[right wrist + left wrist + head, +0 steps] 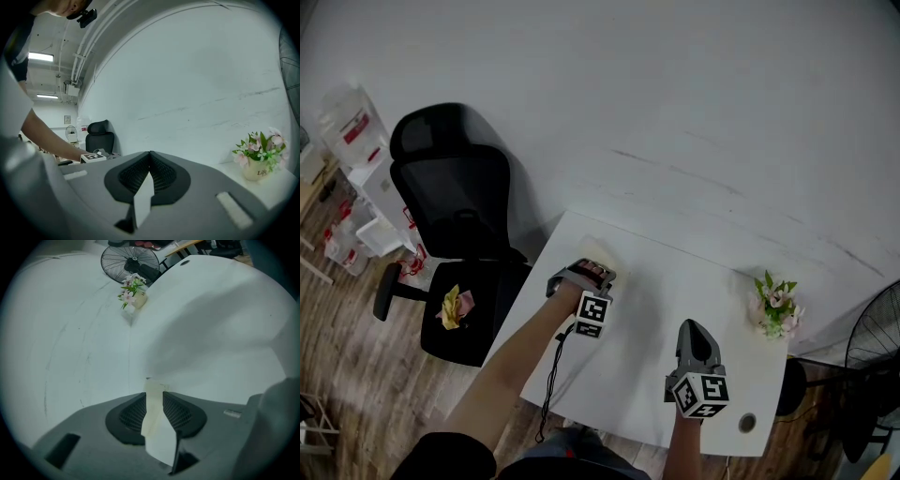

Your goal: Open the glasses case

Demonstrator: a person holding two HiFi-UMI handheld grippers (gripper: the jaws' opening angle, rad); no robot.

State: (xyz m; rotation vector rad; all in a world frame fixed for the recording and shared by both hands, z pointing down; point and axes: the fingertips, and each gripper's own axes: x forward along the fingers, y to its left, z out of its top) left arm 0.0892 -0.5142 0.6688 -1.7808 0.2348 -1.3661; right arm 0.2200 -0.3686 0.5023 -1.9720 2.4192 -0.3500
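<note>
Left gripper: jaws spread and tilted downward. The cream glasses case is framed between the pads at the tips and lies on the white table; a firm pinch is not confirmed.

Right gripper: jaws pressed together, nothing held, kept well apart from the case.

Step judged: the first grasp. Next required: the case to be clamped and the lid to be raised by the right gripper.

Head view: high, steeply down on the table. Gripper views low, close: left across tabletop, right level at wall. All share the flower pot.
</note>
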